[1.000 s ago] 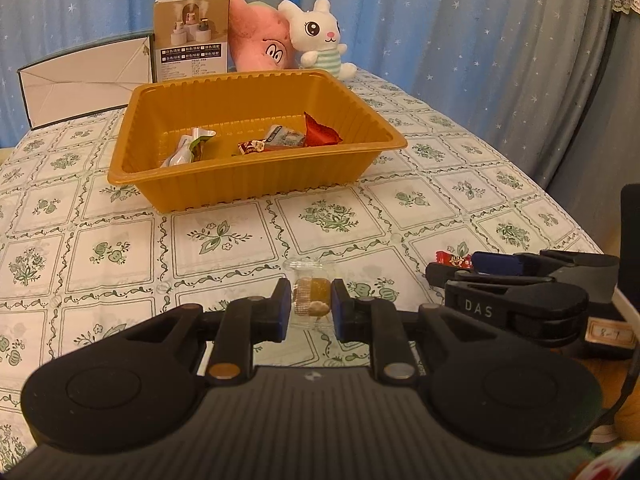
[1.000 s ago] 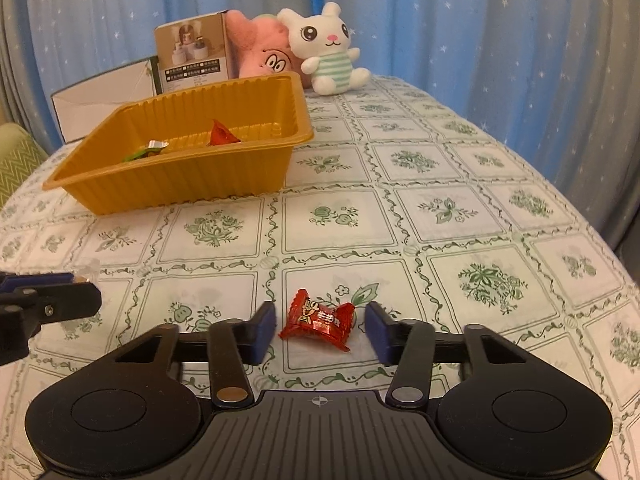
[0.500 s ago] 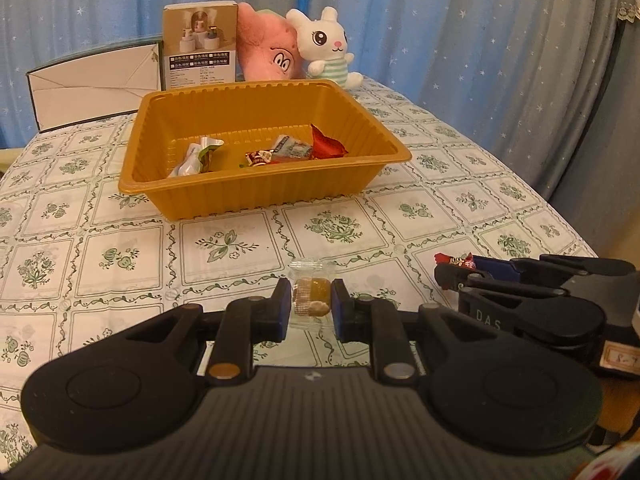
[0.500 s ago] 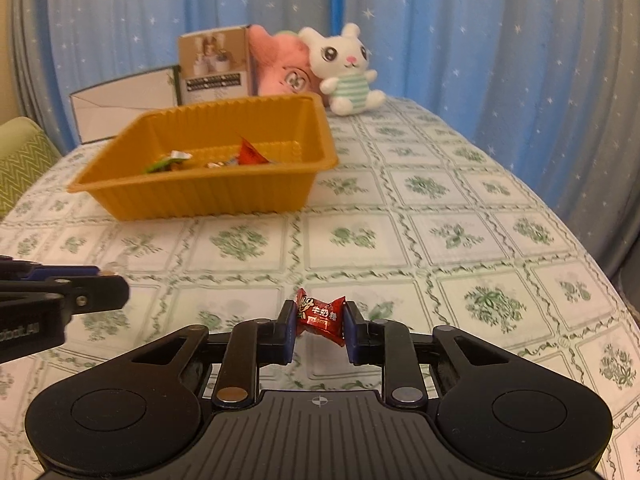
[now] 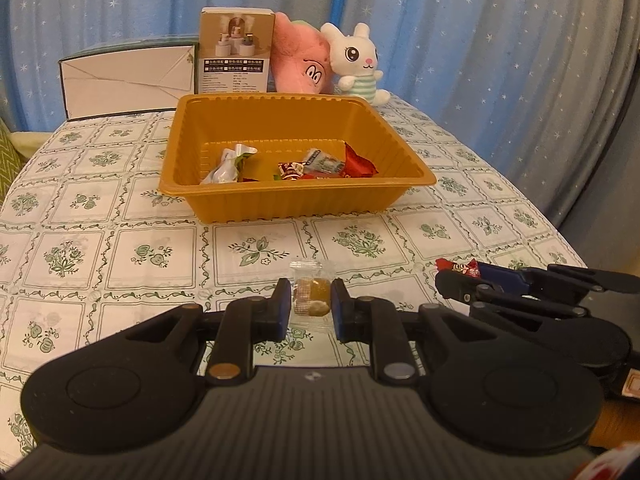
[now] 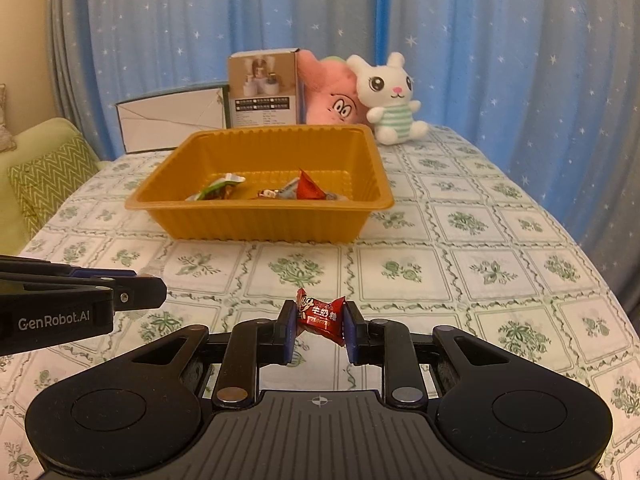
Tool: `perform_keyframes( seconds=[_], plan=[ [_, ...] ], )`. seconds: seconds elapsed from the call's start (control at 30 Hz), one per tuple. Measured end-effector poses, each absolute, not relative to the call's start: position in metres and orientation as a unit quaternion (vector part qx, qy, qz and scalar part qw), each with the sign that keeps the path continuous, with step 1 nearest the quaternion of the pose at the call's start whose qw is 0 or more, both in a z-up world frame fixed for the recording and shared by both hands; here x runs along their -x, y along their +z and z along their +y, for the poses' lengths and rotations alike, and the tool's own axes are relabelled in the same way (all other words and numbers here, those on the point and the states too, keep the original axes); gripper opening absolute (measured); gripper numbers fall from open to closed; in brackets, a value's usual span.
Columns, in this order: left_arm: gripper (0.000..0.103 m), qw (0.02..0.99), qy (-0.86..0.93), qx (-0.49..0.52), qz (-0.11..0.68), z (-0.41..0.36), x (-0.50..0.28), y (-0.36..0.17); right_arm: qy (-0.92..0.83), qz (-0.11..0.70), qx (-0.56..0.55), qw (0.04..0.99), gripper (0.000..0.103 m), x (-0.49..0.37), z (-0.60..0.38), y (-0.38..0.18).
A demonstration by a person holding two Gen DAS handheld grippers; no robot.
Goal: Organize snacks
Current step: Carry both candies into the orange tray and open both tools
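An orange tray [image 5: 296, 202] [image 6: 260, 220] stands on the table ahead and holds several wrapped snacks [image 5: 320, 164] [image 6: 300, 190]. My left gripper [image 5: 311, 304] is shut on a clear-wrapped brown candy [image 5: 312, 294] and holds it above the cloth. My right gripper [image 6: 319, 326] is shut on a red wrapped candy [image 6: 320, 316], also lifted off the table. The right gripper also shows at the right of the left wrist view [image 5: 460, 276] with the red candy [image 5: 458, 266]. The left gripper shows at the left edge of the right wrist view [image 6: 136, 292].
A white box [image 5: 128, 80], a product carton [image 5: 236, 52], a pink plush [image 5: 300, 64] and a white bunny plush [image 5: 358, 64] stand behind the tray. Blue star curtains hang behind. A green cushion [image 6: 48, 176] lies left. The table edge curves away on the right.
My right gripper closed on the red candy and lifted it. Both grippers rose with their candies and the view now looks higher over the tray.
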State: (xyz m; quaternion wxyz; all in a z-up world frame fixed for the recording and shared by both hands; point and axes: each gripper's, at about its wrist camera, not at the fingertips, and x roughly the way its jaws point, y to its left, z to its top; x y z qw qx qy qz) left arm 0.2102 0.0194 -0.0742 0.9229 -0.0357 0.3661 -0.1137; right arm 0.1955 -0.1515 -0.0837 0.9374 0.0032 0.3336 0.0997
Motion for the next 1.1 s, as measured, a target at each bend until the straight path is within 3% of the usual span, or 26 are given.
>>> perform_keyframes(
  seconds=[1.1],
  plan=[
    [0.019, 0.940, -0.095, 0.055, 0.324, 0.047, -0.287, -0.031, 0.133, 0.275, -0.027, 0.952, 0.025, -0.283, -0.141, -0.023]
  ],
)
